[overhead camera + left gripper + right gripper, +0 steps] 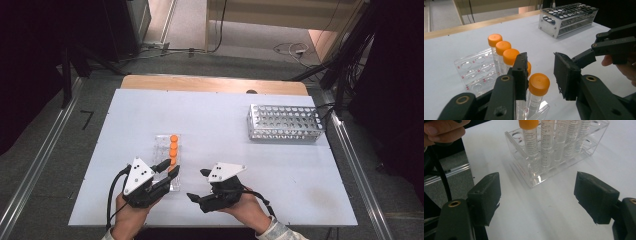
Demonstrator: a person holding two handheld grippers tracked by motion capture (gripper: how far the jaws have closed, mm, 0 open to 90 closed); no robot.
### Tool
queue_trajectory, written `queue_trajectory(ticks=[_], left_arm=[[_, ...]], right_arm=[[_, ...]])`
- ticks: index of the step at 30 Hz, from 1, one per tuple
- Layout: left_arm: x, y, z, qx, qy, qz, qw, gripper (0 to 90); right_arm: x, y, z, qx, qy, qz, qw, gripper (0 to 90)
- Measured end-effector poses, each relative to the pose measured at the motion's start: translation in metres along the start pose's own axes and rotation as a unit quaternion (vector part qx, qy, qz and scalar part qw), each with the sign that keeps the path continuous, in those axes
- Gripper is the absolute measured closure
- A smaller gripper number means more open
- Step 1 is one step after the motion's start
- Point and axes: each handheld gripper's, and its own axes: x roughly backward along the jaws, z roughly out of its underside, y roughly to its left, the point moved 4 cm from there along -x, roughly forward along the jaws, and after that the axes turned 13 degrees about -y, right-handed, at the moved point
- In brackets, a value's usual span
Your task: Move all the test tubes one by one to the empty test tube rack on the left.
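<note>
The left gripper (540, 75), spread loosely around the nearest orange-capped tube (537, 92) in the clear rack (167, 150) on the counter (220, 120), probably needs to squeeze next, while the right gripper (536, 200) waits wide open.

Both hand-held grippers, left (167, 168) and right (198, 184), stand open.

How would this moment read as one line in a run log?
left gripper: open around nearest orange-capped tube | right gripper: open, idle | clear rack: five tubes
</note>
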Motion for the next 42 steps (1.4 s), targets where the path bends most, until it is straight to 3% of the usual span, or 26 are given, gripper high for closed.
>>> queue_trajectory(ticks=[15,25,33,42], left_arm=[[0.004,0.002,-0.006,0.009,-0.013,-0.007,0.9999,48.7],[0.006,0.008,-0.007,0.02,-0.019,-0.031,0.9992,35.0],[0.004,0.012,-0.005,0.025,-0.017,-0.038,0.9988,29.7],[0.004,0.016,-0.004,0.029,-0.017,-0.043,0.9985,29.7]], right_arm=[[0.002,-0.001,-0.001,-0.002,-0.004,0.003,1.0,20.2],[0.001,-0.003,-0.002,-0.002,-0.006,0.005,1.0,20.3],[0.003,-0.004,-0.002,-0.002,-0.009,0.008,0.9999,20.3],[0.005,-0.006,-0.003,-0.004,-0.012,0.012,0.9998,20.2]])
